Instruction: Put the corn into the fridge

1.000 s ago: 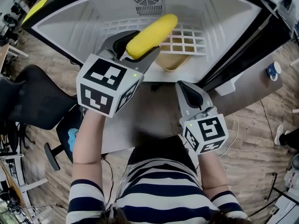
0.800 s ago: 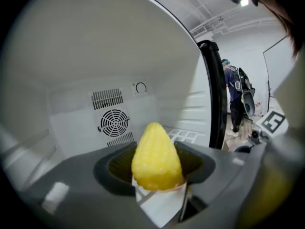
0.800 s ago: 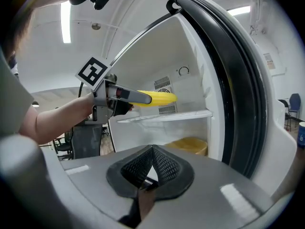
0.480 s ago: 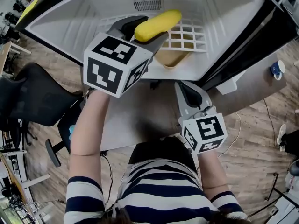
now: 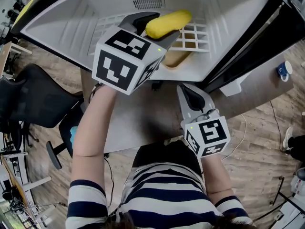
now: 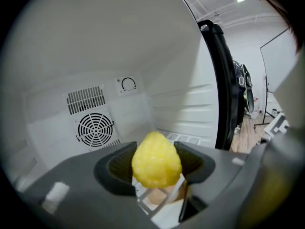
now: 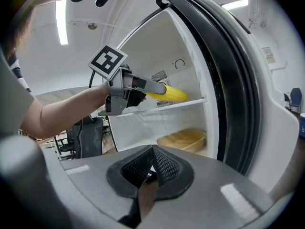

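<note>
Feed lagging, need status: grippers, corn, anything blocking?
Left gripper shut on corn, inside the fridge above the wire shelf. Right gripper shut, empty, outside. Nothing seen blocking; tan bowl sits below the shelf.

Inside the fridge point(image 5: 71, 27) the corn point(image 5: 167, 23) hangs over the wire shelf point(image 5: 198, 39), a bowl point(image 5: 177, 57) apparently beneath it.

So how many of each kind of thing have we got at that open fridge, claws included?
Corn cob: 1
Tan bowl: 1
White wire shelf: 1
Claws: 2, the left claw shut on the corn cob, the right claw shut and empty
Total: 5
</note>
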Motion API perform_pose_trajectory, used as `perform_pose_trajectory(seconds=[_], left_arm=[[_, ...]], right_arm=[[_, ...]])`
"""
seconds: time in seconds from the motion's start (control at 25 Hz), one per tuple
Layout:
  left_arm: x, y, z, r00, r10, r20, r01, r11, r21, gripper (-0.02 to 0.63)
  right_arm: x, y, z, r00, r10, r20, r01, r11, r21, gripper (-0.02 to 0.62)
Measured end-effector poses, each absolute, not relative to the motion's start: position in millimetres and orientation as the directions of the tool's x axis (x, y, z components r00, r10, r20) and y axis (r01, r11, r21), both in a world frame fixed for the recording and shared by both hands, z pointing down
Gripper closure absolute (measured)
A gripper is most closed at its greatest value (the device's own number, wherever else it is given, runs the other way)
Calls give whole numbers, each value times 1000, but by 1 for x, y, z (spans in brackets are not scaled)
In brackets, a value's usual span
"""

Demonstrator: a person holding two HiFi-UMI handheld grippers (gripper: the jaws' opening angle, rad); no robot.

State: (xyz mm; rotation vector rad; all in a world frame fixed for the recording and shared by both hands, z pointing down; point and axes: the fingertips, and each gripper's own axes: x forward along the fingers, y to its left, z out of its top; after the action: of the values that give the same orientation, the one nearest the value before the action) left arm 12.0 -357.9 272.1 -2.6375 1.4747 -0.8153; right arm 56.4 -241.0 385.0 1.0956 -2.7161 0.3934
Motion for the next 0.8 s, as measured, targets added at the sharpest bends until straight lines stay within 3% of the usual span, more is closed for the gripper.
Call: perform_pose_trajectory(seconds=[0.8], left_arm=[[6,-357,287,428,-744,512,-733,-618,-284,606]], right_arm=[[52,-241,391,-716,-635,292,-690,706,-157,603]])
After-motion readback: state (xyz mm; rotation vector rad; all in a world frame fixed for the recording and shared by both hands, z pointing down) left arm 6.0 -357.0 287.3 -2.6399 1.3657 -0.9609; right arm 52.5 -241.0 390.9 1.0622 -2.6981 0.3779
